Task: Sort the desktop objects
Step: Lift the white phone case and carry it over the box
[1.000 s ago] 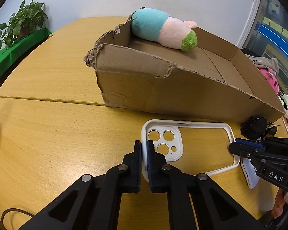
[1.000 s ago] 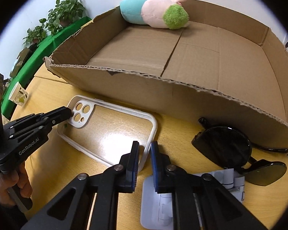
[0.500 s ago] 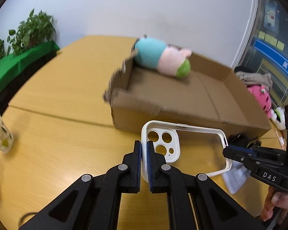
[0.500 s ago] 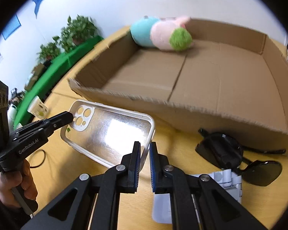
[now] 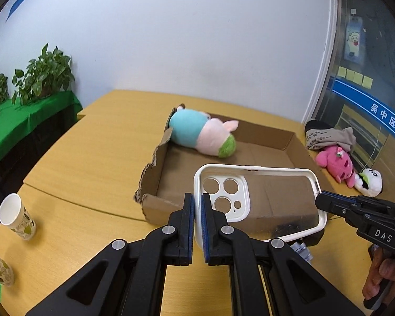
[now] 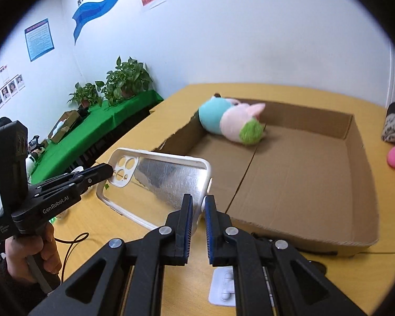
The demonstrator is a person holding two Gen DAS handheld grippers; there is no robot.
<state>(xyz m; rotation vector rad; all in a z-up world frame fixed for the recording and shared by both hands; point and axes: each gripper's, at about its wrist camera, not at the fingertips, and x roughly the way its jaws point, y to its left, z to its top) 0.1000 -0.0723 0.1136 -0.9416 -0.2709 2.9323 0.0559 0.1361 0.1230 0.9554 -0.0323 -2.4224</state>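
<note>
I have the phone case (image 5: 258,197) clamped at both ends: my left gripper (image 5: 196,223) pinches the rim at the camera-cutout end, and my right gripper (image 6: 197,223) pinches the rim at the opposite end, jaws nearly closed on the thin plastic. The case hangs in the air just in front of the cardboard box (image 6: 302,184), at about the level of its torn near wall, clear of the table (image 5: 97,163).

As I judge it, the sorting is in its early-to-middle part. The box holds only one thing, a plush toy (image 6: 231,123) in teal, pink and green, lying in the far left corner; the remaining floor of the box is bare cardboard. The case is lifted but not yet over the box, so carrying it in and letting go are still to come.

Still outside the box: a white plastic piece (image 6: 223,287) on the table just in front of it, a pink plush (image 5: 337,163) and a small white one (image 5: 370,181) to its right beside a bundle of cloth (image 5: 329,134), and two paper cups (image 5: 15,216) well to its left (whether those count as things to sort, I cannot tell).
</note>
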